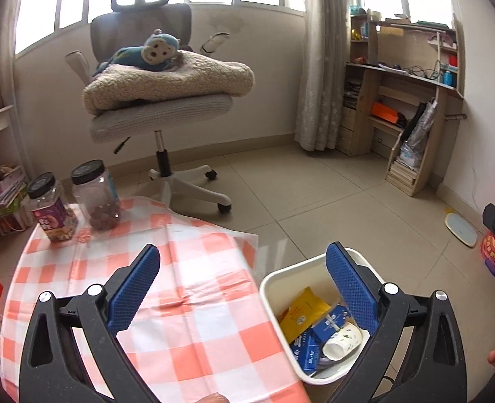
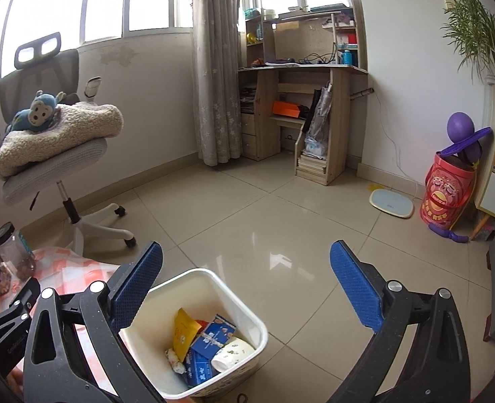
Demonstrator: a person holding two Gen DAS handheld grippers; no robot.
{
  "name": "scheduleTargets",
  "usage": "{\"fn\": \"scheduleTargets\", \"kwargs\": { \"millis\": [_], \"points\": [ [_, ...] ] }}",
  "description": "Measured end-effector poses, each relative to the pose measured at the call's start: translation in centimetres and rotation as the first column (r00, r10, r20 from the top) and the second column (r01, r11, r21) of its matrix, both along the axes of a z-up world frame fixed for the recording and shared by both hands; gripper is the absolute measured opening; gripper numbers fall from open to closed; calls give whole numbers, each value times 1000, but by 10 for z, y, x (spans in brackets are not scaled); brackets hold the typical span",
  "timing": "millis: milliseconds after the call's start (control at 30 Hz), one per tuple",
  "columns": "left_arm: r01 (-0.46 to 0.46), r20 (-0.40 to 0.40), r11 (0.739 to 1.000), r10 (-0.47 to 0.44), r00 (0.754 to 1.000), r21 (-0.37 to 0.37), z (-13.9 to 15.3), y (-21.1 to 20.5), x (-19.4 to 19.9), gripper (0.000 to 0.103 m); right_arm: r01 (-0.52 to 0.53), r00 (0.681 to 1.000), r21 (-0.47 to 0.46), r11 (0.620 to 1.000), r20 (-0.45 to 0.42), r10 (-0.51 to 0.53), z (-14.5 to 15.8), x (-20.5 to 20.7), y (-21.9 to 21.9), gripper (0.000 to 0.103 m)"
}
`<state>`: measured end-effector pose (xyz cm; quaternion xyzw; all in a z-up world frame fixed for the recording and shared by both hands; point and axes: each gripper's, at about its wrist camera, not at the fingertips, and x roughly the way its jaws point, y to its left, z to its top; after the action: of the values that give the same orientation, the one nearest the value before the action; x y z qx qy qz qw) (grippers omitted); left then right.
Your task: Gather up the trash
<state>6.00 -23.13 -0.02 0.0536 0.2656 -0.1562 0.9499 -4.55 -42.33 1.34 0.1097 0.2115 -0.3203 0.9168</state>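
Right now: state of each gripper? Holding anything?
Left gripper: open wide, nothing between its fingers; the trash bin is below it.
Right gripper: open wide, empty, above the bin.

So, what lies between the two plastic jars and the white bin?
Only bare orange-and-white checked tablecloth between the two black-lidded plastic jars and the white plastic trash bin; the left wrist view shows it.
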Motion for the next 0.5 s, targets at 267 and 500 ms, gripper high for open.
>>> {"fn": "scheduleTargets", "kwargs": {
  "millis": [267, 500],
  "points": [
    [-105, -42, 994, 105, 994, 13, 13, 89, -17, 96, -178, 984, -36, 983, 9, 179, 5, 13, 85, 96],
    [-210, 21, 978, 209, 978, 15, 17, 151, -36, 96, -315, 949, -32, 948, -26, 315, 1, 32, 150, 96]
  ]
}}
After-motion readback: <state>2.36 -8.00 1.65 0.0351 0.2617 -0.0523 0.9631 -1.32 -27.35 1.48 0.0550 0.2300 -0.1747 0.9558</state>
